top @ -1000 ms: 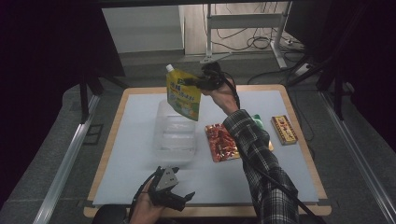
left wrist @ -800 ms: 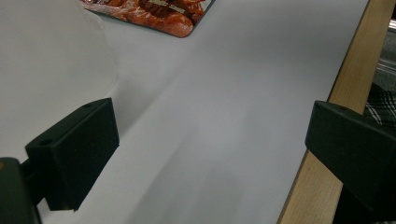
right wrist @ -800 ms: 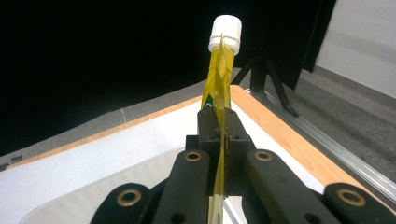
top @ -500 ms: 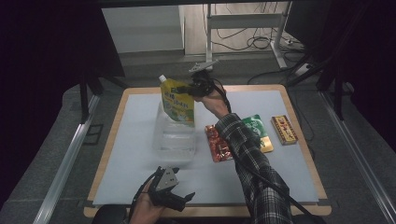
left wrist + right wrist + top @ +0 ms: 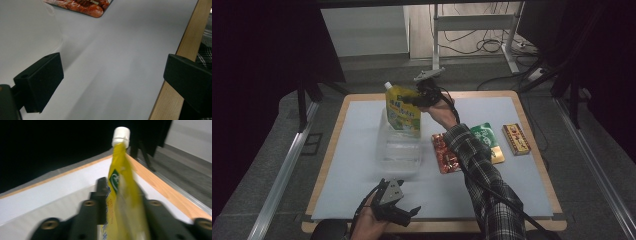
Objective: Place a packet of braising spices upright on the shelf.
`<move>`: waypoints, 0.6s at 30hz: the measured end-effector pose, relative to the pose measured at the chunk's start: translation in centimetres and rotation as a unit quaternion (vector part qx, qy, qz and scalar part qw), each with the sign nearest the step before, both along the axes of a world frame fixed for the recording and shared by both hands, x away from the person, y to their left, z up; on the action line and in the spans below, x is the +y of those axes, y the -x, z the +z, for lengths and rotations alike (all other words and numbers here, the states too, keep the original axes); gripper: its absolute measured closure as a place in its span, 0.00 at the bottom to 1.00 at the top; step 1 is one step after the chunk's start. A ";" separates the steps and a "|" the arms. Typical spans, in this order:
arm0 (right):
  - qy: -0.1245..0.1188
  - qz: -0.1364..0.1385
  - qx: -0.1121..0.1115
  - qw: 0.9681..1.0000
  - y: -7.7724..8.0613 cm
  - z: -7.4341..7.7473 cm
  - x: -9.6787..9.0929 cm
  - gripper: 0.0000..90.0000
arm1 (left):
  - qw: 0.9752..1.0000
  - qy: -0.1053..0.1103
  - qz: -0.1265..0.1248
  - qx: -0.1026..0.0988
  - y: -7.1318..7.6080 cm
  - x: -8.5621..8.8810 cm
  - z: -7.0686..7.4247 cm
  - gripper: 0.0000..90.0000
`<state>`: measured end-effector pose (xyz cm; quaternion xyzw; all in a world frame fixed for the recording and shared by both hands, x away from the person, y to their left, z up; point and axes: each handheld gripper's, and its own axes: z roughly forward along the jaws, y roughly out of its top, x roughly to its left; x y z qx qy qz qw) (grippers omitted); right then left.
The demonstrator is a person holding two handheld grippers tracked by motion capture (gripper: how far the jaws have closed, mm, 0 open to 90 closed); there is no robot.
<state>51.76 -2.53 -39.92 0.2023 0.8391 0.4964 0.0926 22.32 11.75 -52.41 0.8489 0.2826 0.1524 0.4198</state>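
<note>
The right gripper [image 5: 412, 100] is clamped on a yellow spouted pouch [image 5: 403, 111], its two black jaws pressing the pouch's flat faces from either side. In the right gripper view the pouch [image 5: 120, 195] runs up between the jaws, and its white screw cap [image 5: 121, 135] stands above and beyond the jaw tips. From the high view the pouch hangs just off the gripper's tips — upright, cap uppermost — with its lower part at or just inside the far end of a clear plastic container [image 5: 399, 144]; whether it touches the container's wall cannot be told. The container rests on the pale surface [image 5: 357, 150] below the gripper and extends back towards the person.

Beneath the outstretched plaid sleeve [image 5: 482, 175] lie a red snack packet [image 5: 445, 154], a green packet [image 5: 483, 134] and, further out to that arm's side, a small red-and-gold box [image 5: 516, 138].

The left gripper [image 5: 404, 212] sits low at the near edge of the surface, held in the left hand [image 5: 369, 225], its jaws spread wide with nothing between them. In the left gripper view, bare surface [image 5: 120, 62] lies between the jaws, the wooden rim [image 5: 180, 57] passes by the right-hand jaw, and a corner of the red packet [image 5: 85, 5] shows well ahead.
</note>
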 end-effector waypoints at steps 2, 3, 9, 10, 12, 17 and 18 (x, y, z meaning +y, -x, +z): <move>0.005 -0.010 0.000 1.000 0.0 0.0 -0.2 0.66 | 1.000 0.001 0.000 0.000 0.0 0.0 0.0 0.03; 0.006 -0.013 -0.001 1.000 0.1 0.0 -0.5 0.60 | 1.000 0.000 0.000 -0.001 0.0 -0.1 0.0 0.03; 0.025 -0.027 -0.008 0.999 0.4 -0.4 -1.5 0.37 | 1.000 -0.005 0.000 -0.001 0.1 -0.2 -0.1 0.02; 0.025 -0.030 -0.008 0.999 0.5 -0.4 -1.7 0.34 | 1.000 -0.005 -0.001 -0.001 0.1 -0.2 -0.1 0.02; 0.028 -0.039 -0.008 0.999 0.6 -0.5 -2.0 0.29 | 1.000 -0.005 -0.001 -0.001 0.1 -0.3 -0.1 0.02; 0.036 -0.029 -0.012 0.999 1.1 -0.5 -2.7 0.19 | 1.000 -0.006 -0.002 -0.001 0.0 -0.3 -0.1 0.02; 0.036 -0.029 -0.011 0.999 1.2 -0.4 -2.8 0.18 | 1.000 -0.006 -0.002 -0.001 0.0 -0.3 -0.1 0.02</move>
